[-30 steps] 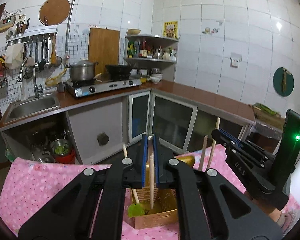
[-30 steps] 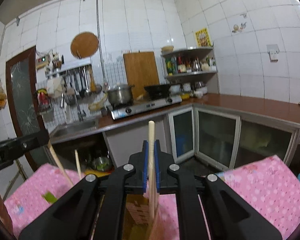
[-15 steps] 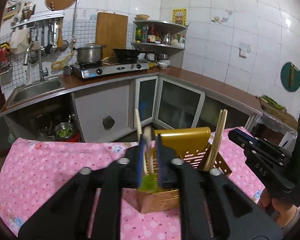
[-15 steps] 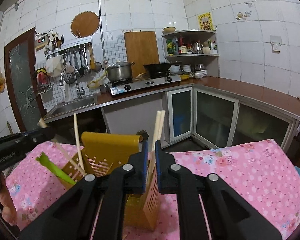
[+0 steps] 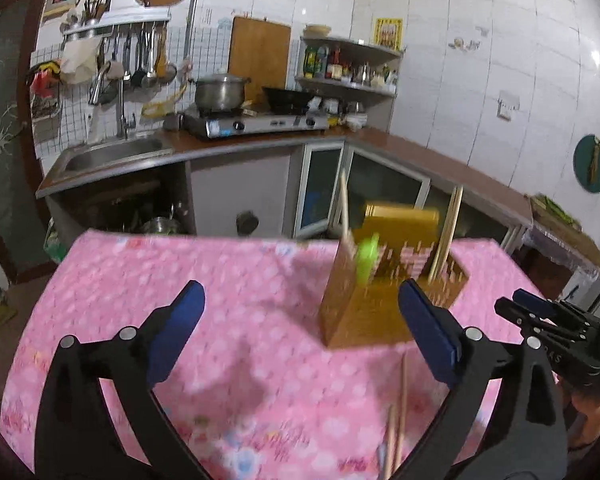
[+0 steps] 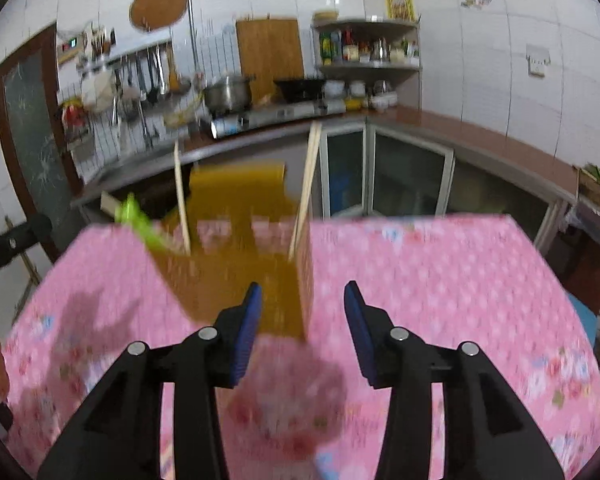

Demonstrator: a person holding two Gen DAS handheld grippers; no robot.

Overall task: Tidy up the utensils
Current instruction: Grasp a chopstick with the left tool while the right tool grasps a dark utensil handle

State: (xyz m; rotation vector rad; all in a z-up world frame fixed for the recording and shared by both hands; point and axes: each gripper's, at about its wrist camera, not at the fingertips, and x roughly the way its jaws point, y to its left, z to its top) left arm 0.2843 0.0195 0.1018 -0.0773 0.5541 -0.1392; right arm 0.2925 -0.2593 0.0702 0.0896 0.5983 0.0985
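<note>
Blue-padded left gripper (image 5: 300,320) opening wide, empty; right gripper (image 6: 302,320) opening, empty, near yellow holder (image 6: 236,280).

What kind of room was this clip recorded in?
A lived-in home kitchen, most likely. A gas stove carries a steel pot, a sink with a tap is set into the counter, and ladles hang from a wall rack on the white tiles.

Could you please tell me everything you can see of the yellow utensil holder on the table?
The utensil holder is a mustard-yellow box, seemingly plastic, with slotted walls and a taller back panel. It stands upright on the pink tablecloth. Wooden chopsticks and a green utensil stick out of it. Motion blur hides finer detail. Neither gripper touches it.
</note>
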